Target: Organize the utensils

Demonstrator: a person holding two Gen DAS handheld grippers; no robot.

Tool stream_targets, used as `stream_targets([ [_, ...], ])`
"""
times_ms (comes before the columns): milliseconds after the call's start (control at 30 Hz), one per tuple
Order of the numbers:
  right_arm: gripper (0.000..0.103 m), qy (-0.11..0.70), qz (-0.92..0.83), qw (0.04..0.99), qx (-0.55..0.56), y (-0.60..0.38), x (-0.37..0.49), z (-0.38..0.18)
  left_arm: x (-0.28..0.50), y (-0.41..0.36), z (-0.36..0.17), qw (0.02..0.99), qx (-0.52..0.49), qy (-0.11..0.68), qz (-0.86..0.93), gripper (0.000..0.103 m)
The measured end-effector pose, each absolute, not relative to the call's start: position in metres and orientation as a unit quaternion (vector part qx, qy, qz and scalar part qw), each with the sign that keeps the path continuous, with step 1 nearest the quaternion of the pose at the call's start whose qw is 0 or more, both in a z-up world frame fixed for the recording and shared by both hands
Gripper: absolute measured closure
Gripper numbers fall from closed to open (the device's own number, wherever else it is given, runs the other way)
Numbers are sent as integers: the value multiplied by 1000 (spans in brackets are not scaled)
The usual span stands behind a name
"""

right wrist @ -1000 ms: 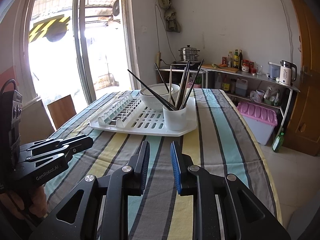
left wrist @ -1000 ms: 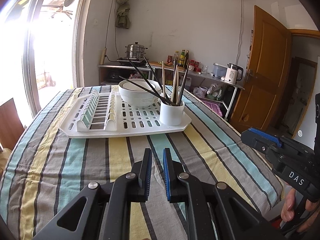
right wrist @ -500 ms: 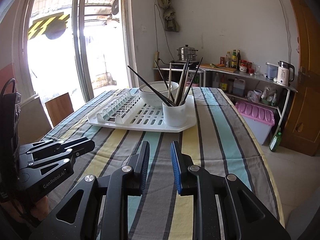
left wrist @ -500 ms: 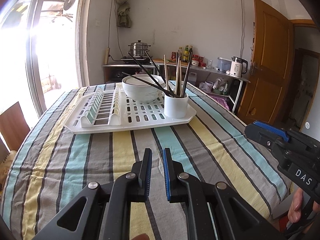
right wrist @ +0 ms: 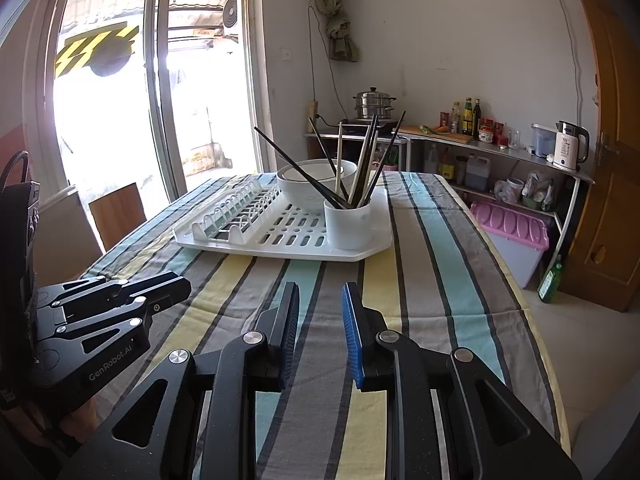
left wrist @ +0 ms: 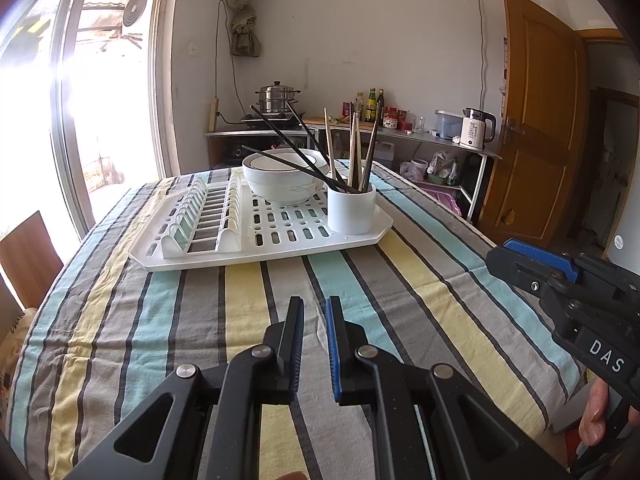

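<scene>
Left tool [left wrist: 314, 310]: hovered above the near edge of the surface, its two pads parted by only a narrow gap, nothing between them
Right tool [right wrist: 320, 298]: hovered above the near edge as well, pads parted by a modest gap a little wider than the left one's, holding nothing; in the left wrist view it showed at the right side [left wrist: 532, 260], a hand [left wrist: 600, 420] gripping its handle
Surface [left wrist: 420, 292]: covered in a striped cloth of grey, teal and yellow bands running from the near edge to the far edge
Drying rack [left wrist: 280, 236]: white perforated plastic tray, lying flat toward the far end of the surface, well apart from both tools
Plate slots [left wrist: 200, 216]: a row of upright white dividers along the left part of the drying rack
Cup [left wrist: 351, 210]: white cylinder, upright on the near right corner of the drying rack
Chopsticks [left wrist: 356, 148]: a mixed bunch of dark and pale sticks standing in the cup, fanned out and leaning at different angles, some slanting left over the bowl
Bowl [left wrist: 284, 182]: white with a dark rim line, seated on the far part of the drying rack, just beside the cup
Kettle [left wrist: 474, 128]: white, on a metal shelf against the far wall
</scene>
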State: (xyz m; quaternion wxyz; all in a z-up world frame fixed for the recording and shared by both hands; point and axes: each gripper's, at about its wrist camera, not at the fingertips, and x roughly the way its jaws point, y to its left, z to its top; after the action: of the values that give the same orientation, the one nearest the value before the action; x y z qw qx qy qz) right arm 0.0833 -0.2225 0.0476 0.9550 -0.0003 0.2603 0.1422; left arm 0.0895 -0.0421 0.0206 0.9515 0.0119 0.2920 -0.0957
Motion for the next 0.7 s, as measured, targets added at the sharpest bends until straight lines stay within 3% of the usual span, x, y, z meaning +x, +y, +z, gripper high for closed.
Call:
stream_targets([
  [700,80,262,142,955,0,-222,84,45,89,-40,19,949,12,297,-100,93],
])
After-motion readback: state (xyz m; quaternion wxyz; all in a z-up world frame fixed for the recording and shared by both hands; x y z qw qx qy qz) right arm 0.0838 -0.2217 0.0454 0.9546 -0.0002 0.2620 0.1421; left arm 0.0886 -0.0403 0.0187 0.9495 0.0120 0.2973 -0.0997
